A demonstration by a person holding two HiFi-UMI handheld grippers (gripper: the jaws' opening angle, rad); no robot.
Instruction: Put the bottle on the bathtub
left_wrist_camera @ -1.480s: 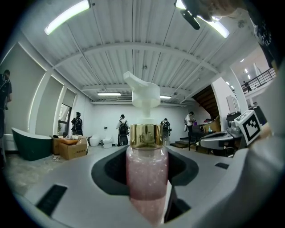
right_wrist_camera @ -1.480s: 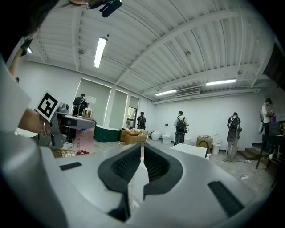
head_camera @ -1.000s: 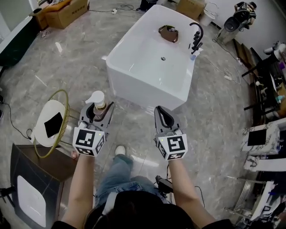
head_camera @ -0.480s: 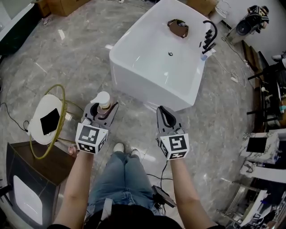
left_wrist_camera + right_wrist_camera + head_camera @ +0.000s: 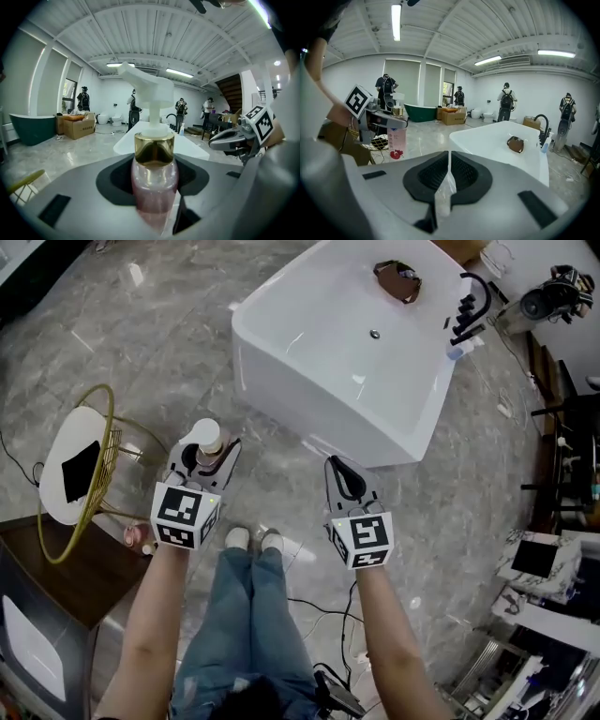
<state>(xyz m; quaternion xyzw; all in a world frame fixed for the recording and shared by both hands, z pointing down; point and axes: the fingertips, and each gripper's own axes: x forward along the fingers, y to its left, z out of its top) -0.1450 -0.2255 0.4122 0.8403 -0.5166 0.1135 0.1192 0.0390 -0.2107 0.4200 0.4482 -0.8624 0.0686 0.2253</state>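
My left gripper [image 5: 208, 457] is shut on a clear pink pump bottle [image 5: 205, 440] with a gold collar and white pump head; in the left gripper view the bottle [image 5: 153, 174] stands upright between the jaws. My right gripper [image 5: 345, 480] is shut with nothing in it, level with the left one. The white bathtub [image 5: 281, 352] stands on the floor ahead of both grippers, with a black faucet [image 5: 469, 310] on its far right rim. In the right gripper view the bathtub [image 5: 487, 140] lies ahead at right and the held bottle [image 5: 396, 140] shows at left.
A brown bag [image 5: 398, 277] lies inside the tub at its far end. A small bottle [image 5: 457, 352] stands by the faucet. A gold-framed round side table [image 5: 75, 465] and a dark cabinet [image 5: 47, 615] stand at the left. Equipment and cables line the right wall.
The bathtub has drawn nearer in the head view and shifted right as the person stepped forward. Both grippers keep their hold and spacing.
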